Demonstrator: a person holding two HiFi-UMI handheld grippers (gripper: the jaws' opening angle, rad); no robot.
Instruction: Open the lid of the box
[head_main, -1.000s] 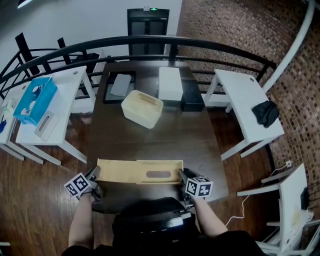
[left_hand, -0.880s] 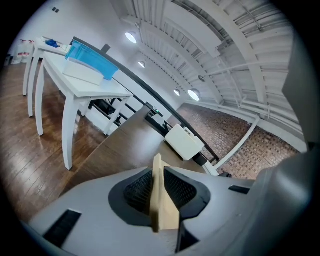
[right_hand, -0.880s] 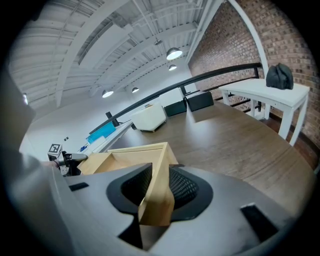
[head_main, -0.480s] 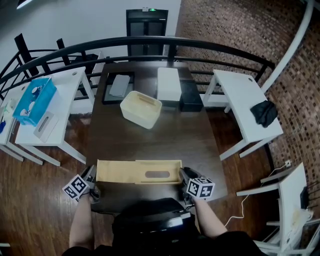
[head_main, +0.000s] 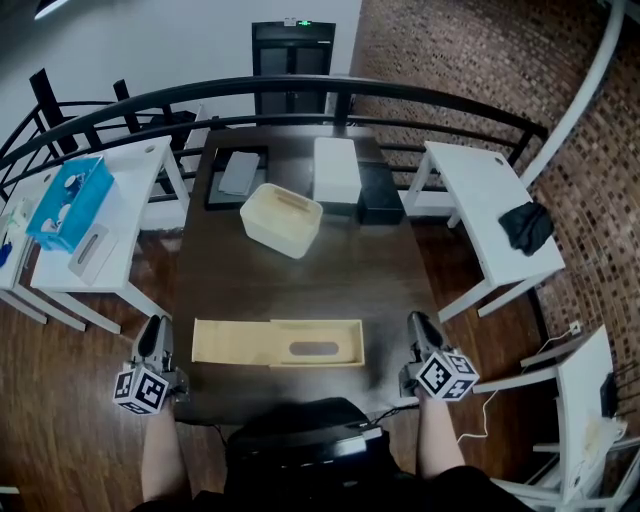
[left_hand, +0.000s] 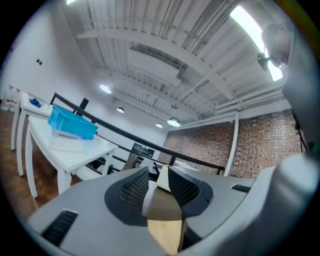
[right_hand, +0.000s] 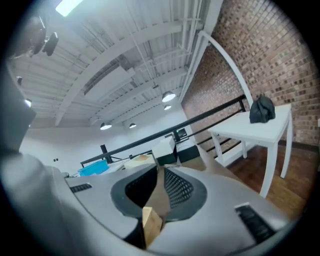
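Note:
The flat wooden lid (head_main: 278, 342), with a slot handle, lies on the dark table (head_main: 300, 280) near its front edge. The cream box (head_main: 282, 218) stands open farther back. My left gripper (head_main: 151, 328) hangs off the table's left edge, apart from the lid's left end. My right gripper (head_main: 418, 322) is clear of the lid's right end. Both sets of jaws are closing and nothing lies between them. In the left gripper view the left gripper (left_hand: 157, 186) shows a narrow gap with pale wood (left_hand: 167, 232) beyond. The right gripper (right_hand: 159, 187) looks the same.
A white box (head_main: 337, 168), a black box (head_main: 381, 190) and a dark tray (head_main: 238, 172) sit at the table's back. White side tables flank it: the left one (head_main: 110, 230) carries a blue bin (head_main: 68, 198), the right one (head_main: 490, 205) a black cloth (head_main: 530, 225). A black railing (head_main: 300, 85) curves behind.
Both grippers have let go of the lid's ends and moved outward, left to the left and right to the right. The lid stays flat on the table.

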